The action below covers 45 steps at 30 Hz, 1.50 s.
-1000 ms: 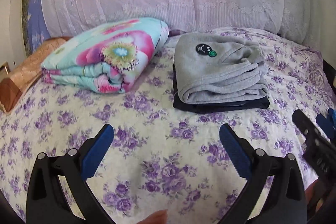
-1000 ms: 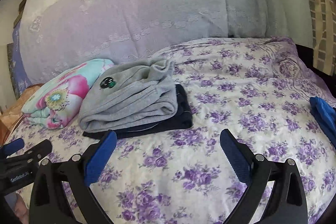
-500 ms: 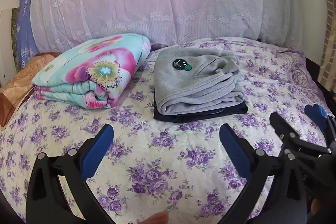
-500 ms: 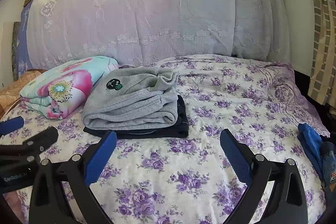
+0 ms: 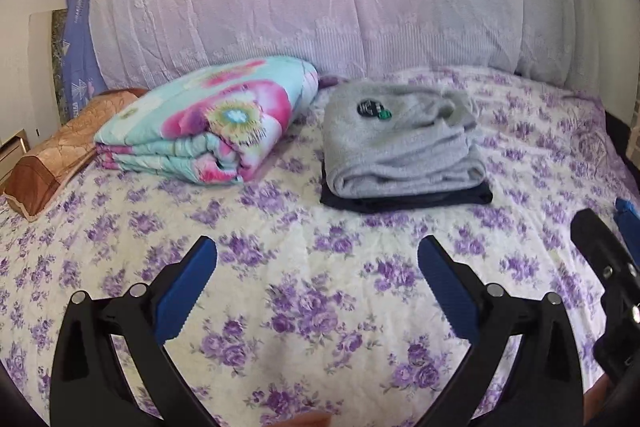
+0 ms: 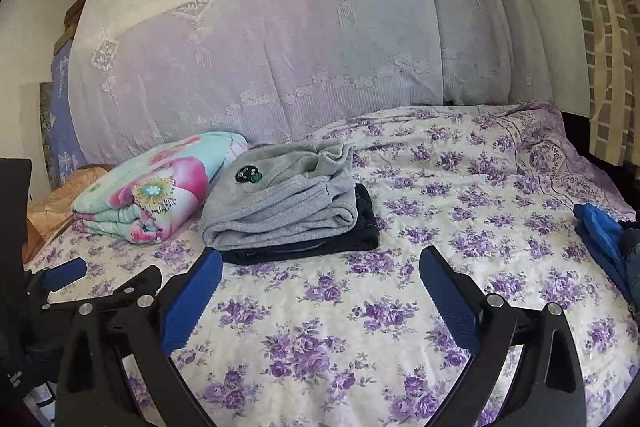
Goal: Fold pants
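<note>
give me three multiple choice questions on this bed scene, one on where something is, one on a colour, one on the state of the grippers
1. Where do the folded grey pants lie?
A. on a dark folded garment
B. on the floral blanket
C. between a gripper's fingers

2. What colour are the flowers on the bedsheet?
A. red
B. purple
C. yellow

3. How do the left gripper and right gripper stand?
A. both shut on cloth
B. one open, one shut
C. both open, holding nothing

Answers:
1 A, the dark cloth's edge shows under the grey stack.
2 B, purple blooms cover the pale sheet.
3 C, bare sheet shows between each pair of spread blue pads.
</note>
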Tool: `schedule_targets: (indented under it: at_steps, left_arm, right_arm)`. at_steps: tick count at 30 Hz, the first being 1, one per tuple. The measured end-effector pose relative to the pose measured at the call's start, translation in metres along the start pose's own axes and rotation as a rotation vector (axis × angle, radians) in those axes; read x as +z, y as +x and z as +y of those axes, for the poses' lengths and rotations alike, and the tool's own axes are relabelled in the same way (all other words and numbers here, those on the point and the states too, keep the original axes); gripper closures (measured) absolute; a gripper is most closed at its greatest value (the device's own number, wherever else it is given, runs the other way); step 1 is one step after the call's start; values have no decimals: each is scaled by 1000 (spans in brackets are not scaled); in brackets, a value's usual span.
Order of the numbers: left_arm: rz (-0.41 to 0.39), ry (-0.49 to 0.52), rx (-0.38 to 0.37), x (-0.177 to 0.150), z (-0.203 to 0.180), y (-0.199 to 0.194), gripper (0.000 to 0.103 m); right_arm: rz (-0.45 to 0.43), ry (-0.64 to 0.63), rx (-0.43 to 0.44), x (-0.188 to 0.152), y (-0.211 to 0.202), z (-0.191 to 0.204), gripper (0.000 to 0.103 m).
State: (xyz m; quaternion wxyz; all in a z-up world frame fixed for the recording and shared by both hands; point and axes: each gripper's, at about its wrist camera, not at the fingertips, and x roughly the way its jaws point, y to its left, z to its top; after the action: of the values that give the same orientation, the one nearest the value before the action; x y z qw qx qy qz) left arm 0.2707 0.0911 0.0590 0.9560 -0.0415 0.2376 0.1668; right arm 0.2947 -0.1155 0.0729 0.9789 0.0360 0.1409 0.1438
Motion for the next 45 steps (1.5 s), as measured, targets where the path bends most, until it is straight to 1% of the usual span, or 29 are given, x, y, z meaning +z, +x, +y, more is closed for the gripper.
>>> schedule_targets:
  at_steps: [2,3,5,9,13,15,23,45]
  left_arm:
    - [-36,1,13,5,5,-8,4]
    - [-45,-3,18,6,7,-10,4]
    - [-43,-13,21,7,8,-9,4]
    - [-15,10,10,3,1,-1,4]
    - [-8,30,-7,0,-6,0,4]
    - [-10,31,-5,-1,-7,-1,4]
    - [-7,15,-18,0,-4,-2,4]
    - [-7,13,-17,1,-4,-3,4]
  right_arm:
    - [-45,12,5,2,-8,-3,4]
    - [-54,15,1,3,-9,-4,4]
    - [-36,17,-4,2,-6,-5,4]
    - [-15,-4,-2,0,-2,1,4]
    - [-23,-62,-23,-3,-3,13,4]
    - [-24,-72,-25,-4,-3,15,4]
    - [-18,-71,-18,-5,-2,15,4]
    - [-1,-60,-4,-8,1,16,4]
